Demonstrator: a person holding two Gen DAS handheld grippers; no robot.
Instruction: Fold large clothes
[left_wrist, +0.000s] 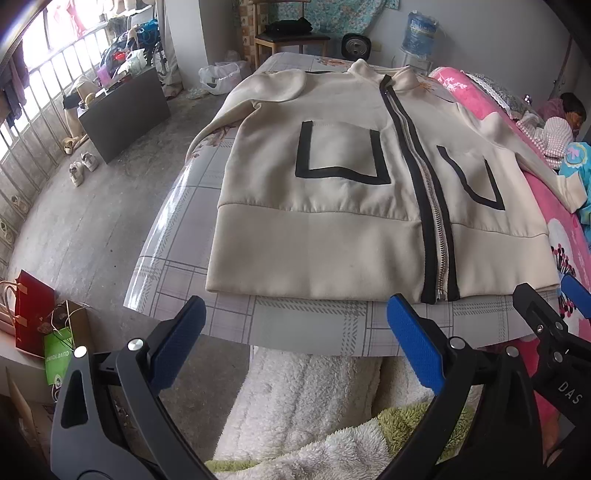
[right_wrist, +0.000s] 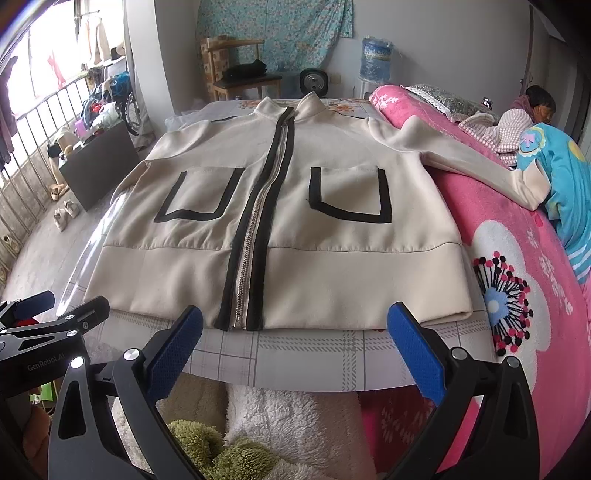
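One cream jacket (right_wrist: 288, 236), zipped, front up, spread flat on the table (right_wrist: 332, 354), hem parallel to and just inside the near edge. Two black-trimmed pockets (right_wrist: 351, 195), one either side of the single zipper (right_wrist: 255, 240). Two sleeves: one draped off the left edge, the other (right_wrist: 480, 162) reaching off the right edge onto the pink blanket (right_wrist: 517, 258). Two grippers, both short of the near edge: left gripper (left_wrist: 295, 328) spread wide, holding nothing; right gripper (right_wrist: 295, 339) likewise wide and empty. A bare strip of checked tablecloth between hem and near edge; little spare surface at the side edges.
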